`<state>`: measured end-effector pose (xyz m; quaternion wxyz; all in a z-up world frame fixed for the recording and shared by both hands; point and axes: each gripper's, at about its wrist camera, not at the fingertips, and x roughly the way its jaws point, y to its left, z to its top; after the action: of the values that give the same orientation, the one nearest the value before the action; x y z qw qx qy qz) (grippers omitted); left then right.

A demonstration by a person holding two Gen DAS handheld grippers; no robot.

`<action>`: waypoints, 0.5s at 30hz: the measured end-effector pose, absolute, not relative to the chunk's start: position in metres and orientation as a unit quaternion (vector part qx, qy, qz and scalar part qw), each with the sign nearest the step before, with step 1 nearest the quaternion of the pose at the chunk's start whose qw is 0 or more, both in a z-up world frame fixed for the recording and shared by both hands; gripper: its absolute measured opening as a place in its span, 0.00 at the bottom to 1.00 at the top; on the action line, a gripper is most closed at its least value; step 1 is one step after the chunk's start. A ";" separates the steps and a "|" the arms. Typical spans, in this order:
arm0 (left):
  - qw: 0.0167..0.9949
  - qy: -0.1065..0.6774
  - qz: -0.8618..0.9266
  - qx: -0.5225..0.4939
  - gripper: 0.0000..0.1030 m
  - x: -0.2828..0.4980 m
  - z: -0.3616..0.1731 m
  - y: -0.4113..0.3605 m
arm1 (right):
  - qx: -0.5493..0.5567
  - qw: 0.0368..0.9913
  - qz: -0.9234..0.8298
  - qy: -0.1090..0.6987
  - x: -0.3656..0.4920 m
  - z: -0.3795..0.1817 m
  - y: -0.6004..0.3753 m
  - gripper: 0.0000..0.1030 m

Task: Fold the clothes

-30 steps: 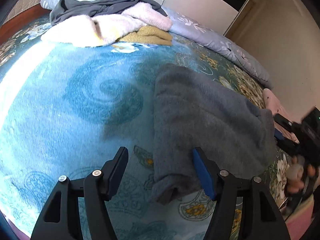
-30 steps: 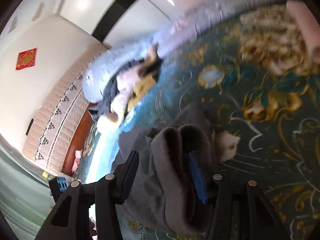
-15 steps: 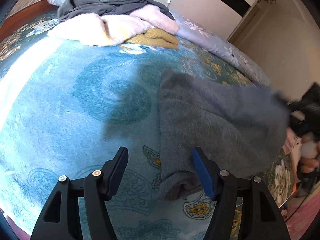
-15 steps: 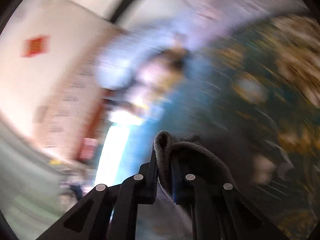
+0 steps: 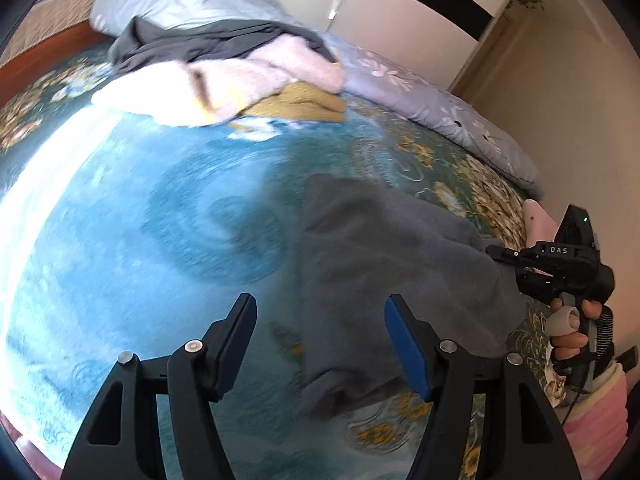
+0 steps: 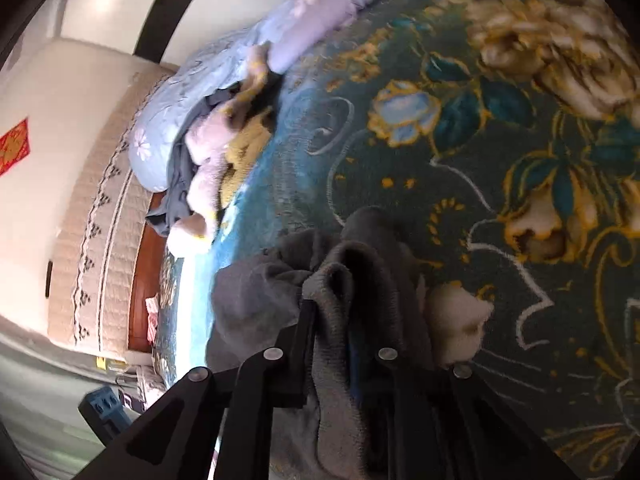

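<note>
A grey fleece garment (image 5: pixel 380 256) lies lengthwise on the blue flowered bedspread (image 5: pixel 120 220). My left gripper (image 5: pixel 320 340) hangs open just above the garment's near end, and its blue-padded finger (image 5: pixel 404 344) sits over the cloth without touching it. At the garment's far right edge, a person's hand (image 5: pixel 568 328) holds my right gripper (image 5: pixel 491 250). In the right wrist view a thick bunch of the grey garment (image 6: pixel 256 292) fills my right gripper (image 6: pixel 344 320). Its jaws are opening slightly, but the pads still press on the cloth.
A pile of unfolded clothes (image 5: pixel 224 76), grey, pink-white and mustard, sits at the head of the bed against a lilac quilt (image 5: pixel 440 120). A pink folded item (image 5: pixel 536 216) lies at the right edge. A padded headboard (image 6: pixel 92 240) shows in the right wrist view.
My right gripper closed from open onto the garment's bunched edge, swung it up and across, then brought it back down near the bedspread. My left gripper rose slightly and stayed open.
</note>
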<state>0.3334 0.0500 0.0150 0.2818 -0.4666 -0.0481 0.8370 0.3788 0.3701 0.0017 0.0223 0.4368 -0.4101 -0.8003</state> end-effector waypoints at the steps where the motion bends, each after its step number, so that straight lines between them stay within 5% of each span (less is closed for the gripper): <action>1: 0.289 -0.044 0.836 -0.465 0.65 0.335 0.016 0.056 | 0.431 0.015 -0.812 -0.394 0.384 0.010 0.369 0.17; 6: 0.324 -0.015 0.833 -0.449 0.65 0.340 0.026 0.088 | 0.392 -0.063 -0.857 -0.328 0.417 0.050 0.369 0.17; 11: 0.370 0.009 0.817 -0.443 0.65 0.348 0.028 0.125 | 0.417 0.036 -0.875 -0.245 0.396 0.063 0.314 0.17; 15: 0.369 0.028 0.804 -0.466 0.65 0.355 0.005 0.121 | 0.451 0.008 -0.875 -0.175 0.376 0.047 0.301 0.17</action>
<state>0.3555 0.1213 0.0050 0.3692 -0.4656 0.0283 0.8038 0.3758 0.3015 0.0469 0.0075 0.4515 -0.1752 -0.8749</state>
